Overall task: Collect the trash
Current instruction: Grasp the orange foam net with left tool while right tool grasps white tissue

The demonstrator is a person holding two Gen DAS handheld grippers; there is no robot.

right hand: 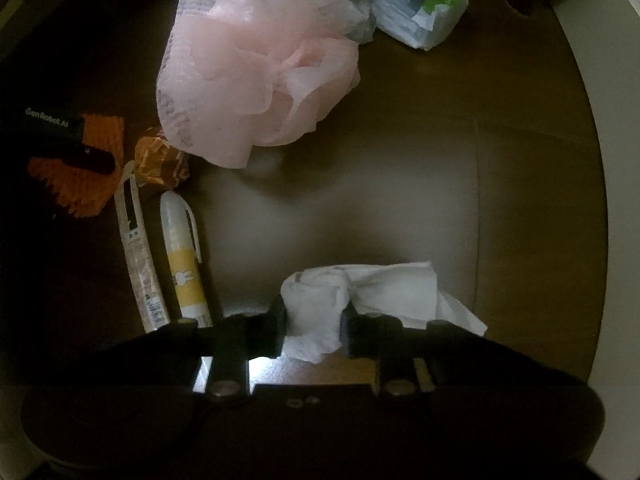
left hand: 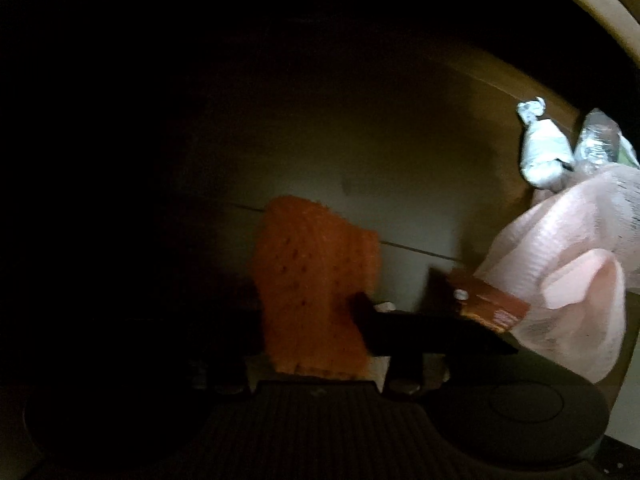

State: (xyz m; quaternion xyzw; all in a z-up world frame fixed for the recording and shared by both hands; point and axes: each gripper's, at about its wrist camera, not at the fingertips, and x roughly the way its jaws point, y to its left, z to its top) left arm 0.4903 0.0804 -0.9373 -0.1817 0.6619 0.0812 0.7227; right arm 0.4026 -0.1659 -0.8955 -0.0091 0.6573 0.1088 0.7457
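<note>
**Trash on the brown tabletop: both grippers closed on a piece**

Item 1. Right gripper (right hand: 314, 326), nearest the right wrist camera, pointing down at the table (right hand: 400, 184). Jaws drawn in on a crumpled white tissue (right hand: 360, 300); the wad bulges between the pads and trails off to the right. Held at its thick middle, likely so the loose paper comes up in one piece.

Item 2. Left gripper (left hand: 316, 320), nearest the left wrist camera, also pointing down. Jaws narrowed on an orange cloth (left hand: 312, 280), which fills the gap between them. The left finger is lost in shadow; the right finger presses the cloth's edge. In the right wrist view the same gripper sits over the cloth at far left.

Item 3. Pink mesh pouf (right hand: 256, 68), far centre, loose on the table, touching neither gripper. Too bulky for a narrow pinch, by my judgement.

Item 4. Orange wrapper (right hand: 160, 160), crumpled, just near of the pouf and beside the cloth.

Item 5. Pen (right hand: 184, 252) and a flat paper sleeve (right hand: 138, 248), side by side at left, near the right gripper. Whether either counts as trash I cannot tell.

Item 6. Green-and-silver packet (right hand: 416, 12), far right, beside the pouf.

Status: two pieces gripped, none lifted clear yet; no bin in view.
</note>
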